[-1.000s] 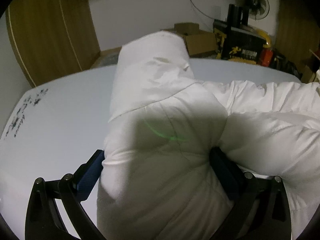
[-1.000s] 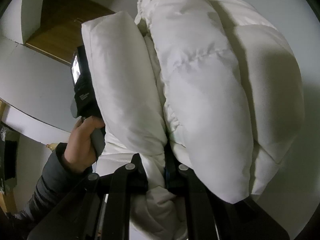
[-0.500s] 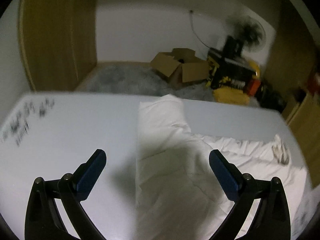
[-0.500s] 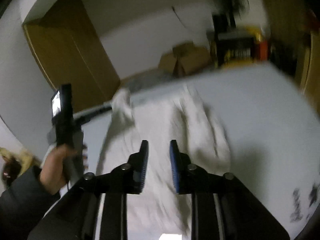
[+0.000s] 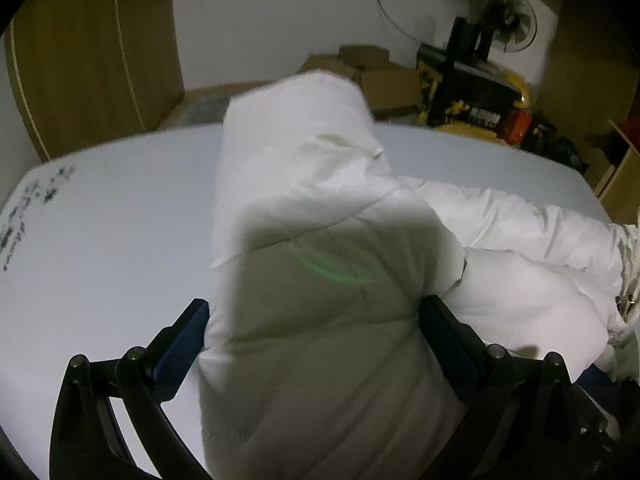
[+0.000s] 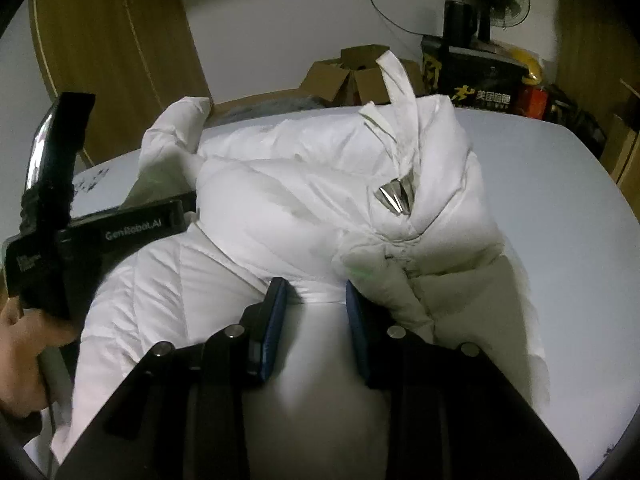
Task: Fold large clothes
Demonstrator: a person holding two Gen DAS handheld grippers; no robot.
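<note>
On white table [image 6: 560, 208], both grippers low against jacket [image 6: 304, 200].

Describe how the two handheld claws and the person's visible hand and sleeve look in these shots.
Both claws, left and right, have black linkage arms with silver pivot screws and blue finger pads. The right wrist view shows the left unit's black body printed "GenRobot.AI", held by a bare hand with a dark sleeve at the frame's edge.

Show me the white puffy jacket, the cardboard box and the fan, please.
white puffy jacket [image 6: 304, 208]: right wrist view, on its quilted middle panel.
cardboard box [image 6: 340, 76]: right wrist view, on its open front flap.
fan [image 5: 502, 2]: left wrist view, on its round grille.
</note>
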